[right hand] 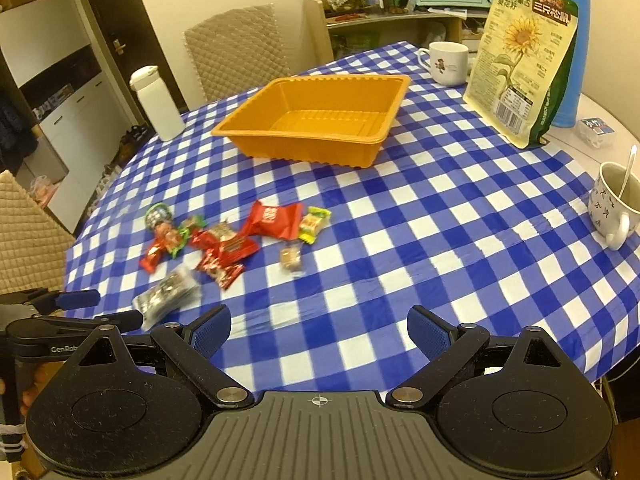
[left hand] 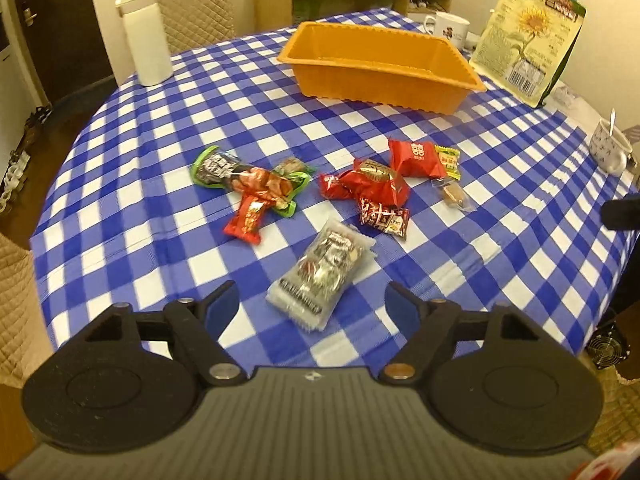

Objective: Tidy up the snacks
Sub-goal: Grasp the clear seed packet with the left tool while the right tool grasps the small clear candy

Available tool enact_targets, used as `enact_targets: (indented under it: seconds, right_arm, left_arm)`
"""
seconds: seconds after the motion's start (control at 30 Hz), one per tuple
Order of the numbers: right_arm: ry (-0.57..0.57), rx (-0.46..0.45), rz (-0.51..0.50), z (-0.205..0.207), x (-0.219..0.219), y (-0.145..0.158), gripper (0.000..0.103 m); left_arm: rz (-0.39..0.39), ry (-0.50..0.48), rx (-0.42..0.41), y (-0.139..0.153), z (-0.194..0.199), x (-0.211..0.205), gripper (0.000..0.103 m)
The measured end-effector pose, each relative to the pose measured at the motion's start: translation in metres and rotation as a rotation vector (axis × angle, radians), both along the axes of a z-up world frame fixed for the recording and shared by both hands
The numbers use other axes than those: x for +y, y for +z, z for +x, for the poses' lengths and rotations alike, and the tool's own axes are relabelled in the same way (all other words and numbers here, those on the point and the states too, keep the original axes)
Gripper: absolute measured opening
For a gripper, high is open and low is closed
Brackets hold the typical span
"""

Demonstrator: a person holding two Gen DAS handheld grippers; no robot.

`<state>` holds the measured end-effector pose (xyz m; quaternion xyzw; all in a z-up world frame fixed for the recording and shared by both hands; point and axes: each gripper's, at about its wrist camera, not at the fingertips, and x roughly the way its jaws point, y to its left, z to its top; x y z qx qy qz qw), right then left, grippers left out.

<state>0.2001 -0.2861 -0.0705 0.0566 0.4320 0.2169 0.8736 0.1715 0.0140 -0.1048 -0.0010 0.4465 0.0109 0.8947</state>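
Snacks [left hand: 320, 196] all loose on checked cloth [left hand: 160, 200], orange tray [left hand: 380, 68] empty — nothing sorted yet.

L→R, left wrist view: white flask [left hand: 146, 36] far left; green/red packet cluster [left hand: 250, 186]; clear-wrapped pack [left hand: 320, 276] nearest, lying betw. left gripper [left hand: 312, 308] fingers, pads apart, not touching it — released. Red packets [left hand: 384, 184] mid; small yellow-green sweet [left hand: 448, 160] and clear candy [left hand: 454, 196] just right. Tray well behind, sunflower-seed bag [left hand: 528, 40] beside it. Right gripper [right hand: 319, 330] spread wide, holds nothing, over bare cloth. Est. progress nil; every pkt left to move. Likely 1st pick: clear pack.
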Motion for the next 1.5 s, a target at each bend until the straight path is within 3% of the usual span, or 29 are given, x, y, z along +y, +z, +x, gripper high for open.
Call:
enact_targets:
  seconds: [0.3,0.6,0.97,1.23,1.33,1.5]
  right_arm:
    - [-0.004,0.029,-0.004,0.028,-0.013,-0.013,0.094]
    - [0.027,0.030,0.002,0.047,-0.012,-0.022,0.094]
    - [0.152,-0.003,0.020,0.064,0.012,-0.039,0.094]
    - [0.272,-0.060,-0.004,0.074,0.038,-0.053,0.093]
    - [0.311,-0.057,-0.013,0.081,0.049,-0.060,0.076]
    - [0.336,-0.049,-0.026,0.090,0.064,-0.070,0.063]
  left_arm:
    - [0.052,-0.055,0.029,-0.021,0.033,-0.009,0.068]
    - [0.044,-0.077,0.072,-0.036,0.054,-0.010,0.057]
    - [0.008,-0.090,0.075,-0.038,0.056,-0.010,0.040]
    - [-0.001,-0.014,0.061,-0.034,0.050,-0.010,0.036]
    - [-0.008,0.028,0.043,-0.030,0.046,-0.008,0.036]
    - [-0.001,0.091,0.035,-0.023,0.045,-0.007,0.036]
